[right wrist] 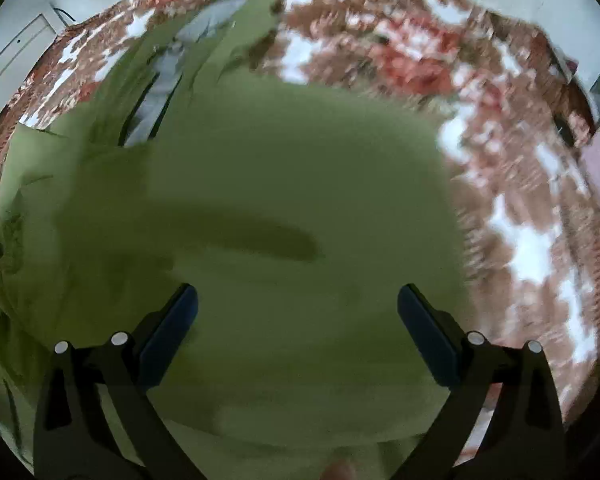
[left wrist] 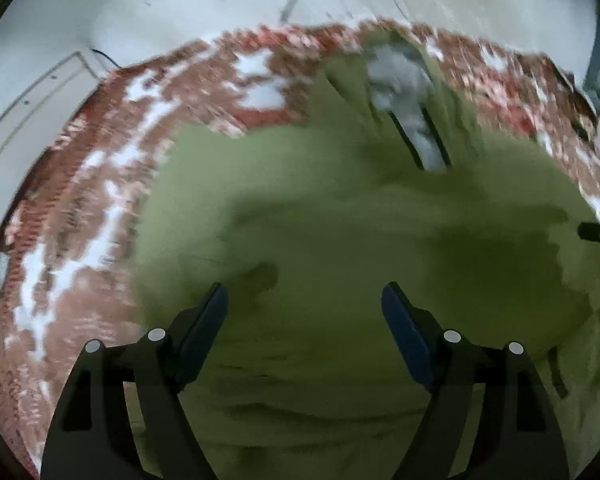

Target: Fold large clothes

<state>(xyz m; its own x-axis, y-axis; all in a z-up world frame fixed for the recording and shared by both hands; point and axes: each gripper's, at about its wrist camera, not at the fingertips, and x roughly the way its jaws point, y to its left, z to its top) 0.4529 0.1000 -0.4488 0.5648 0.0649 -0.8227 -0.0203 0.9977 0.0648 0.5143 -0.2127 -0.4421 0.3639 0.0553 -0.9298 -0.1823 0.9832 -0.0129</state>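
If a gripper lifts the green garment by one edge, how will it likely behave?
The green garment would probably sag and drape rather than hold shape: it lies in soft folds and wrinkles on the patterned rug. It looks bulky, spreading across most of both views, so one pinch likely lifts only part. Its grey lining might flop open.

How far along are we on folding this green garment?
Done: the green garment lies spread on the red patterned cover, its grey lining exposed at the far end. In hand: nothing; the left gripper and right gripper hang open above it. Left: apparently the folds, though blur hides detail.
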